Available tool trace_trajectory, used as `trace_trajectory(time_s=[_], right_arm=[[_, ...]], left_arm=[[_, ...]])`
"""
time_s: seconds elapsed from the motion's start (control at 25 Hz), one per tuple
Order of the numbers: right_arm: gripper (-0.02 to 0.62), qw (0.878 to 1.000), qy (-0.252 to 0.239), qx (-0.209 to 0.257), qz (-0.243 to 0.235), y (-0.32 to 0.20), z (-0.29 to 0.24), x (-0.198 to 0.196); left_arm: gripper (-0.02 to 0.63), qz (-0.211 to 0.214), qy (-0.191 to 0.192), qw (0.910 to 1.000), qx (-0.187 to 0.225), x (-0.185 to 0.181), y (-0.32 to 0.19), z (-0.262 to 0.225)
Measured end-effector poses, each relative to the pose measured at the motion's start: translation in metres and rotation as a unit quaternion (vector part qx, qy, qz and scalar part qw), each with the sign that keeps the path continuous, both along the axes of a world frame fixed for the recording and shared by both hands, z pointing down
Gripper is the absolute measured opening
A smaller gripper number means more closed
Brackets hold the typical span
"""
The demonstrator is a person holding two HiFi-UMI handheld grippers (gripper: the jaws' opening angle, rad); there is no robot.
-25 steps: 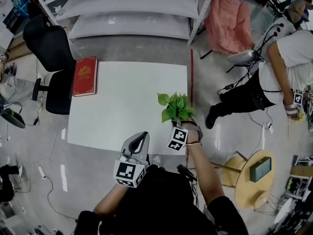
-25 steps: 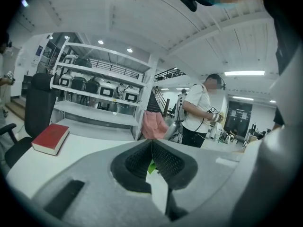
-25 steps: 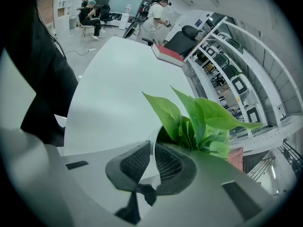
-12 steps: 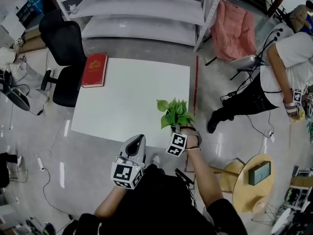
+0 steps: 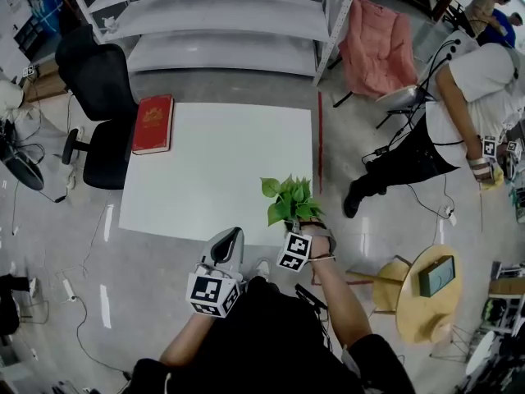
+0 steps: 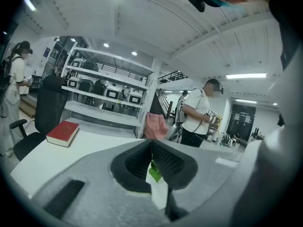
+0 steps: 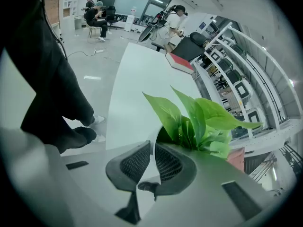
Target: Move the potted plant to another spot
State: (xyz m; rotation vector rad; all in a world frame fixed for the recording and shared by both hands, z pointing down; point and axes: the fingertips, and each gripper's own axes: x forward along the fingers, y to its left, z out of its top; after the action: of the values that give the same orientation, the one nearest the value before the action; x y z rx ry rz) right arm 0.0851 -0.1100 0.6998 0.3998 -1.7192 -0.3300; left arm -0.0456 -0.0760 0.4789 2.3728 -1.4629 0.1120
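The potted plant (image 5: pixel 287 199), green leaves in a small pale pot, stands at the near right corner of the white table (image 5: pixel 213 162). From the near side my right gripper (image 5: pixel 299 224) is shut on the pot's rim. In the right gripper view the leaves (image 7: pixel 199 122) rise just beyond the closed jaws (image 7: pixel 152 150). My left gripper (image 5: pixel 232 235) hovers at the table's front edge, left of the plant, shut and holding nothing. Through the slit below its jaws (image 6: pixel 151 148), the left gripper view shows a leaf and the pale pot (image 6: pixel 154 174).
A red book (image 5: pixel 153 124) lies at the table's far left corner. A black office chair (image 5: pixel 94 105) stands left of the table, metal shelving (image 5: pixel 221 23) behind it. To the right are a pink-draped chair (image 5: pixel 377 43), a bending person (image 5: pixel 459 113) and a round wooden stool (image 5: pixel 426 294).
The plant, with the right gripper shut on it, has come slightly nearer the table's front edge. The left gripper has stayed by the front edge, and the head view has shifted a little.
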Motion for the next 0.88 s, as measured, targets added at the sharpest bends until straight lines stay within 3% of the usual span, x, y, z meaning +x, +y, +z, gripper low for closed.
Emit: trace_trajectory(time_s=[0.88], right_arm=[[0.034, 0.997, 0.015, -0.032, 0.063, 0.066, 0.037, -0.005]], left_arm=[[0.017, 0.05, 0.003, 0.9985, -0.021, -0.016, 0.017, 0.018]])
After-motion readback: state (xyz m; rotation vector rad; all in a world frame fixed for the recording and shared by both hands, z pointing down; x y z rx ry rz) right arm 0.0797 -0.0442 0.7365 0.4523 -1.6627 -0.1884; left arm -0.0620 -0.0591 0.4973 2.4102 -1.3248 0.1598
